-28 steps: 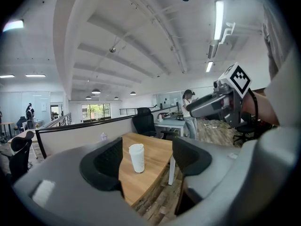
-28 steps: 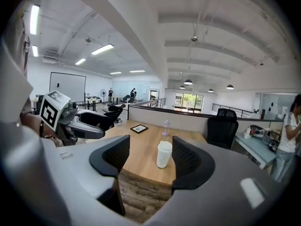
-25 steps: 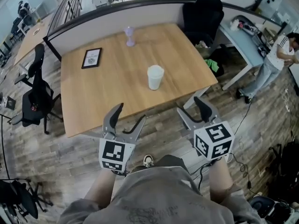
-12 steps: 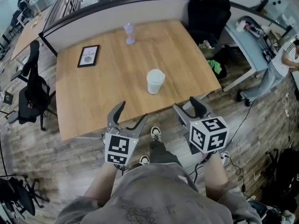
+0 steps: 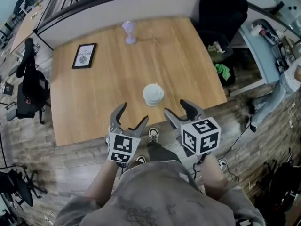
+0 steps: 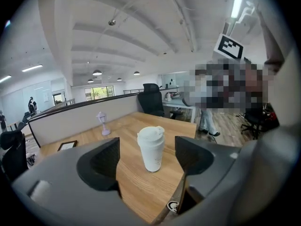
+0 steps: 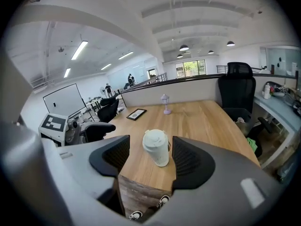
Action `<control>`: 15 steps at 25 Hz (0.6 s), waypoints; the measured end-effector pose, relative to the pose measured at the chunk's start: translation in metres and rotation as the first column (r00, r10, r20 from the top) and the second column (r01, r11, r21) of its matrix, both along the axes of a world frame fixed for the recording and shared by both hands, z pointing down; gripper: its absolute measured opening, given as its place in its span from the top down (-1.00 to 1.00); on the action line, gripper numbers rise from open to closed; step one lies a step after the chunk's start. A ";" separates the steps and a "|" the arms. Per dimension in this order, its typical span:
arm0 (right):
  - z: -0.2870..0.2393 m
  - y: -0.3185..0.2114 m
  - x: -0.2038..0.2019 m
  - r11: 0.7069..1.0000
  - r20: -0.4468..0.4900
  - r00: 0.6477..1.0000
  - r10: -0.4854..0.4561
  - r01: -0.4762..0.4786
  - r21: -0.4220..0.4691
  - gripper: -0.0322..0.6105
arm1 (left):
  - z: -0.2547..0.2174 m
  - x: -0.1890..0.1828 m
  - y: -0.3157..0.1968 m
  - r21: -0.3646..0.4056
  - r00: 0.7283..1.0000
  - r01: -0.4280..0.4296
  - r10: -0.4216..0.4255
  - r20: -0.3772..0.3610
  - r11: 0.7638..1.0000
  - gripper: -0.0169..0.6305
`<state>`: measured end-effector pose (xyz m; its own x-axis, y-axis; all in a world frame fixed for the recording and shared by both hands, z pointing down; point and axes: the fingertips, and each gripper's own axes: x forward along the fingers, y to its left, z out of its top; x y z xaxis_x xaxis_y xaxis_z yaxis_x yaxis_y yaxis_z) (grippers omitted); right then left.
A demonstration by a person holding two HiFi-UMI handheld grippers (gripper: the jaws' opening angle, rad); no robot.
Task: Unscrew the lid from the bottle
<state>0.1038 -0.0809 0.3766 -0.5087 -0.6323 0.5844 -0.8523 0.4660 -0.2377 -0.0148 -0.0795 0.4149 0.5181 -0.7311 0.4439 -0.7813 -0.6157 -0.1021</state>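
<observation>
A white bottle with a white lid stands upright on the wooden table, near its front edge. It shows in the left gripper view and the right gripper view, framed between each pair of jaws but well beyond them. My left gripper hovers over the table's front edge, its jaws opening with nothing between them. My right gripper is open and empty, just right of and nearer than the bottle.
A small framed picture lies at the table's far left and a little purple lamp stands at its far edge. Black office chairs sit left of the table and behind it. A person stands at right.
Both grippers and the head have come closer to the table; the bottle now sits just ahead of the jaws. The left jaws have spread slightly.
</observation>
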 end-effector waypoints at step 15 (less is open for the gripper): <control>0.050 -0.083 -0.018 0.973 0.034 0.978 -0.206 0.209 -0.102 0.06 | 0.071 0.040 -0.060 -0.113 0.996 -0.088 0.089 0.004 0.990 -0.27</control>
<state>0.0862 -0.1638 0.4267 -0.6364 -0.4478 0.6280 -0.7332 0.6039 -0.3125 0.0254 -0.1392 0.4856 0.5742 -0.6273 0.5261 -0.7225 -0.6905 -0.0348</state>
